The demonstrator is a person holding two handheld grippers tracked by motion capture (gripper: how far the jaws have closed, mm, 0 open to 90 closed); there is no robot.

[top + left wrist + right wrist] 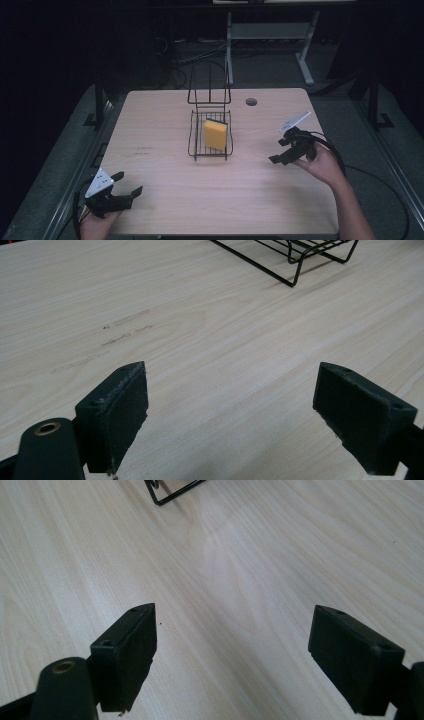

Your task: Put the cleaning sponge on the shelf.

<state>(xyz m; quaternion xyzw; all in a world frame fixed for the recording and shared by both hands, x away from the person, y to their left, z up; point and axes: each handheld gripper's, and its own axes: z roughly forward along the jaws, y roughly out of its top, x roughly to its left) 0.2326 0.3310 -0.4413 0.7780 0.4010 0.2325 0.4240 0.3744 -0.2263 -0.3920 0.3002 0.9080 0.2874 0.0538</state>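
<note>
High view: yellow sponge (pixel 216 134) sits upright in the black wire rack (pixel 194 142) at table (pixel 165 200) centre. Left gripper (pixel 128 183) at the near-left corner, jaws spread wide, empty, well apart from the sponge. Right gripper (pixel 278 151) right of the rack, jaws also wide, empty, nearer but not touching.

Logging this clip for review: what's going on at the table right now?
A person holds a gripper in each hand over a wooden table. The left gripper and right gripper are both open and hold nothing. Between them a yellow sponge leans inside a black wire rack, untouched.
</note>
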